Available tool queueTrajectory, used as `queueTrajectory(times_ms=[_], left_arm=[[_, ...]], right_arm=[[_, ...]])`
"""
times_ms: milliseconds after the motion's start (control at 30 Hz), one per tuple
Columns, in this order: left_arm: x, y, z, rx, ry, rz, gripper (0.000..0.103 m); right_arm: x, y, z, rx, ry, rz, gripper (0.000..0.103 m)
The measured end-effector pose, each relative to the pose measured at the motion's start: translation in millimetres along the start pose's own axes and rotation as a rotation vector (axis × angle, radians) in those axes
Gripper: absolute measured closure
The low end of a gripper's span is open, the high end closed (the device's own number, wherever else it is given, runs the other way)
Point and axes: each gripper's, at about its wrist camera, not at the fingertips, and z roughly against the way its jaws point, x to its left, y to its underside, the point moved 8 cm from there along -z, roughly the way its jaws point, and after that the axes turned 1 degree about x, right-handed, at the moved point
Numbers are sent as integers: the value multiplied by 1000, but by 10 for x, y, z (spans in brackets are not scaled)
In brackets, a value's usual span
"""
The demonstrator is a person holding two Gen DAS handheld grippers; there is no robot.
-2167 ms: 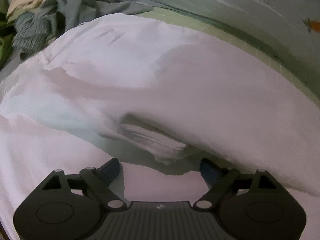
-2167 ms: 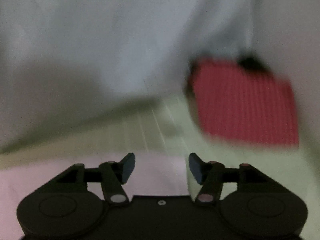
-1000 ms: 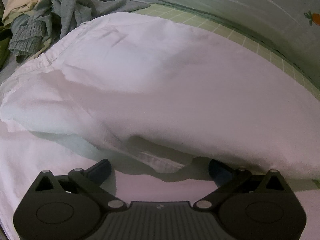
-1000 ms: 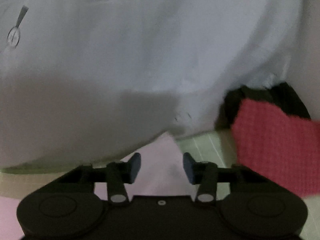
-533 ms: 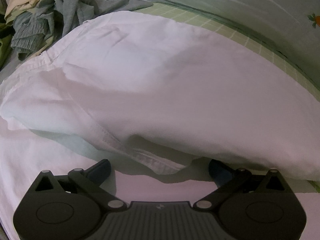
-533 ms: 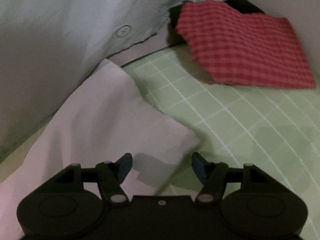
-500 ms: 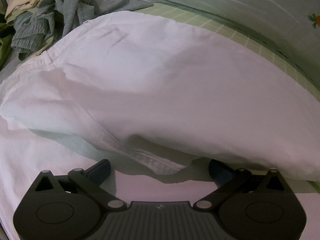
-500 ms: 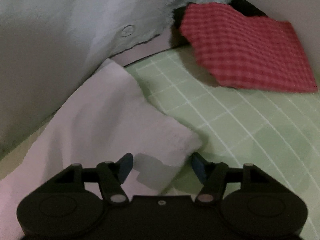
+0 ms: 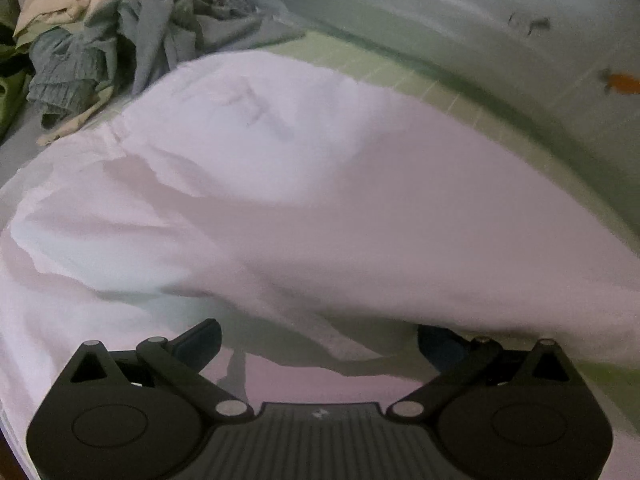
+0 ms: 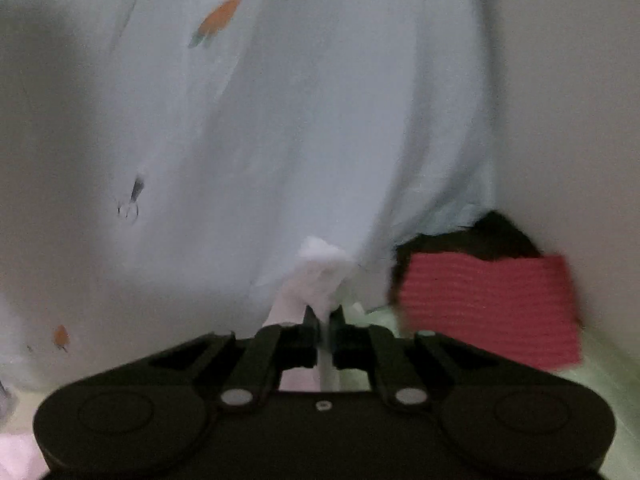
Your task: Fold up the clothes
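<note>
The shirt (image 9: pixel 320 184), a white woven garment with soft creases and a stitched hem, lies spread over a green sheet (image 9: pixel 432 84) printed with a pale grid. In the left wrist view it billows into a smooth rounded hump, its near hem lifted in a loose fold above a lower flat layer of the same cloth. Beyond the shirt's far left edge sits a pile (image 9: pixel 104 48) of crumpled grey knit and cream fabric. Past the shirt on the right hangs a pale drape (image 9: pixel 460 12) with a small orange print.

The left tongs (image 9: pixel 318 340) are spread wide, fingers apart on either side of the lifted hem and holding nothing. The right tongs (image 10: pixel 324 322) are clenched on a bunched corner of the shirt (image 10: pixel 320 268), which puffs up crumpled just above the fingertips. Right of that corner lies a folded red cloth (image 10: pixel 488 308) with a ribbed or checked weave, on something dark; the blur leaves the pattern uncertain.

Half a second ago the right tongs stood open over a flat corner of the shirt on the sheet; now they have shut on it and tipped up, so the drape (image 10: pixel 280 100) fills the view. The left tongs have hardly changed, though the hem before them looks blurred and slightly shifted.
</note>
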Motion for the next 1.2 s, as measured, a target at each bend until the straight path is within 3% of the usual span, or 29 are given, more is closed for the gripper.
queueTrajectory(times_ms=[100,167,200,267,333,500,667,933,1200], left_arm=[[132,150,144,1,21,11,0],[221,279,237,2,20,3,0],[278,322,283,1,16,-2,0],[411,425,397,-7,-2,-8,0],[533,552,527,-14,-16,2,0],[894,715,684,-5,-55,21,0],[1300,734,801,-14,-65,28,0],[2091,426,600,0,-34,119,0],[2753,83,433,-11,3,166,1]], right_arm=[[-459,632,39,169,164,37,94],[-782,1224,-29,344,271,49,82],[-895,1461,-26,406,307,50,74],[-1038,1801,47,470,341,34,72],[-1006,1889,135,466,324,18,49],[-697,2015,269,436,250,74,20],[-280,2304,425,465,200,41,18],[655,2848,758,519,164,49,14],[1334,3175,1084,537,188,65,11]])
